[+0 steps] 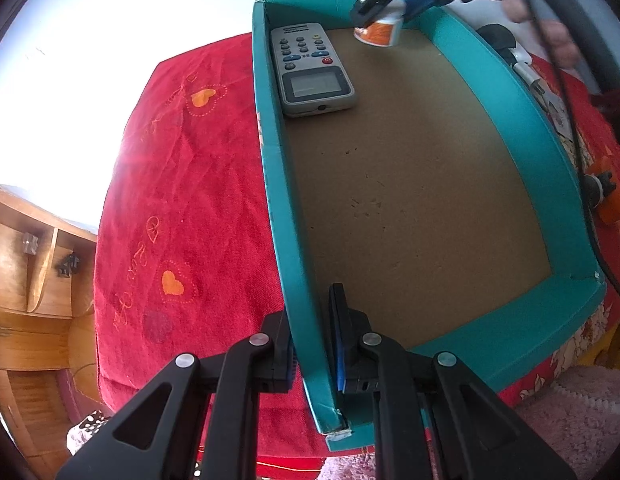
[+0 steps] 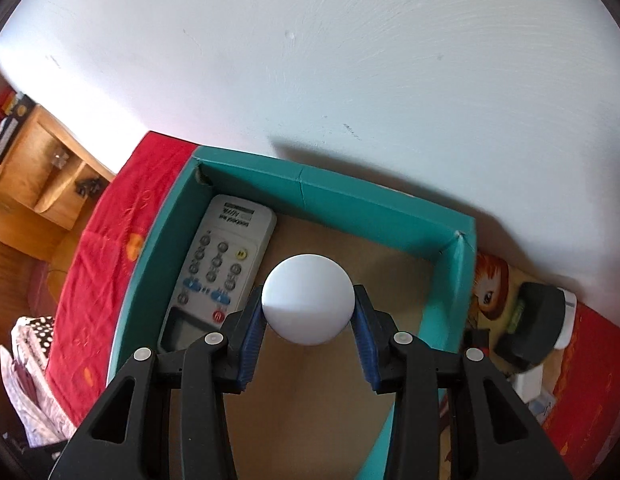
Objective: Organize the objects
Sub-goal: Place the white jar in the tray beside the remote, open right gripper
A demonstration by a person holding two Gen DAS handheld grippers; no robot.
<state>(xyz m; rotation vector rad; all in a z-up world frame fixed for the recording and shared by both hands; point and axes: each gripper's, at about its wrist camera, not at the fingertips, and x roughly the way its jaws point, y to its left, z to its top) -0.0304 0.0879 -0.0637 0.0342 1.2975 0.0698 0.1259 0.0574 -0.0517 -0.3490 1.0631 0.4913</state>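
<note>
While my left gripper point(image 1: 312, 344) pinches the teal box point(image 1: 506, 112) wall, my right gripper point(image 2: 308, 314) grasps one white-lidded jar point(image 2: 308, 304); one remote point(image 2: 218, 268) lies inside.

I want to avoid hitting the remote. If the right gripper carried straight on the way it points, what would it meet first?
Probably the box's bare brown floor, right of the remote. The right gripper holds a white-lidded jar that would land first; depth is unclear.

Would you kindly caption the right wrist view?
Right gripper holds a white-lidded jar above the teal box beside a remote.
</note>
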